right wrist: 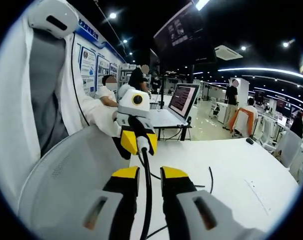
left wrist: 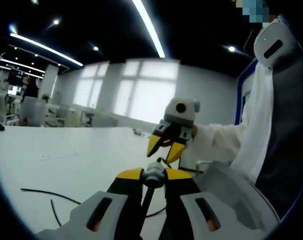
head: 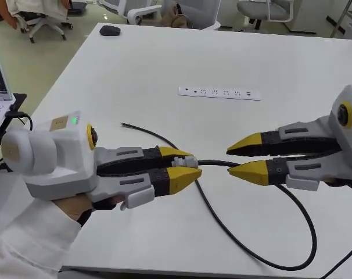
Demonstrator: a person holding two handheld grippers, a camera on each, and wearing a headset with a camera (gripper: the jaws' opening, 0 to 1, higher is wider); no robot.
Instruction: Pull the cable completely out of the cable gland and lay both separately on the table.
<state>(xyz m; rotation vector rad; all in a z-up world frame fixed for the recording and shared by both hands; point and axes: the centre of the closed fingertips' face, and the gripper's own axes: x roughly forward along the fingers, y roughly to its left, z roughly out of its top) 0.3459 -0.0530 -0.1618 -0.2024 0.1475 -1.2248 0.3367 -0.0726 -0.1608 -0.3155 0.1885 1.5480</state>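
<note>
Your left tool (head: 196, 164) clamps the small silver metal cable gland (head: 184, 163) mid-frame, anchoring it — your right tool (head: 228, 159) gapes around the thin black cable (head: 214, 163), ungripped — slack loops lower right on the white desk (head: 164, 64).

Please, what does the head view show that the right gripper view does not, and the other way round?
Extra in the head view: the long loop of the cable behind the right hand-held gripper, toward the near edge of the table. Extra in the right gripper view: the person's headset, wall posters, a hanging screen. Shared: the left hand-held gripper shut on the cable gland, with the cable passing between the right one's open jaws.
</note>
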